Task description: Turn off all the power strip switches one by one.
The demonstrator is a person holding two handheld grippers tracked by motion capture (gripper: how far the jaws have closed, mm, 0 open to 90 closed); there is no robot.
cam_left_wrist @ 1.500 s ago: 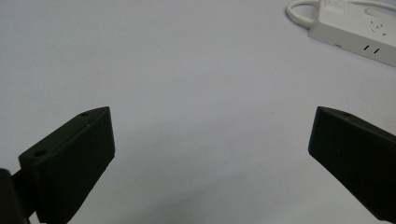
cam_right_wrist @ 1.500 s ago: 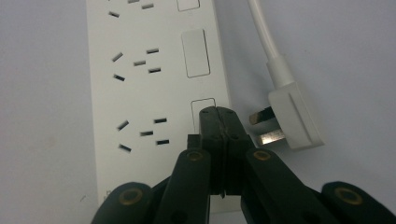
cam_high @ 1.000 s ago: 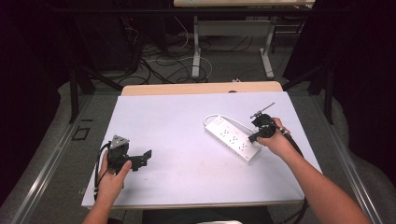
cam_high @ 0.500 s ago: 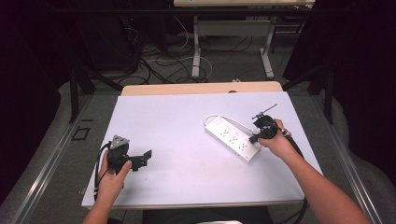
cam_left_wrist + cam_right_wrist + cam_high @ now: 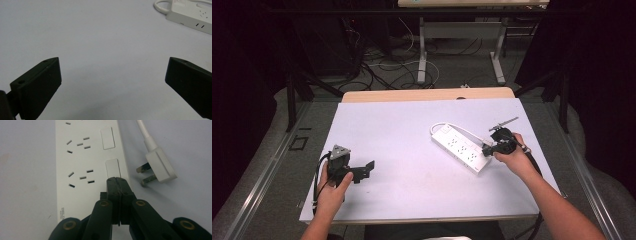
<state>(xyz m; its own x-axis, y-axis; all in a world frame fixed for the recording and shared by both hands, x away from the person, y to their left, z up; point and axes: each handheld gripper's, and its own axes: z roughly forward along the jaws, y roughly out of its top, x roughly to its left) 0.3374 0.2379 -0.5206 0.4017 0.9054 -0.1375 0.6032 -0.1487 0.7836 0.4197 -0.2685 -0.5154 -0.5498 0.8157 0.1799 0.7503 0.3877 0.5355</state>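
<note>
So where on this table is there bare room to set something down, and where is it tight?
The widest bare patch is the middle of the table, between the open left gripper and the power strip. The far left corner and the near edge between the forearms are bare too. It is crowded at the right: the shut right gripper sits on the strip's switch, with the plug beside it.

A white power strip (image 5: 87, 162) lies flat on the table, sockets up, directly ahead of the right gripper (image 5: 117, 181), whose closed tips sit at one of its rocker switches (image 5: 113, 168). Its white plug (image 5: 157, 166) lies unplugged just beside the strip, right of the tips in the right gripper view.
</note>
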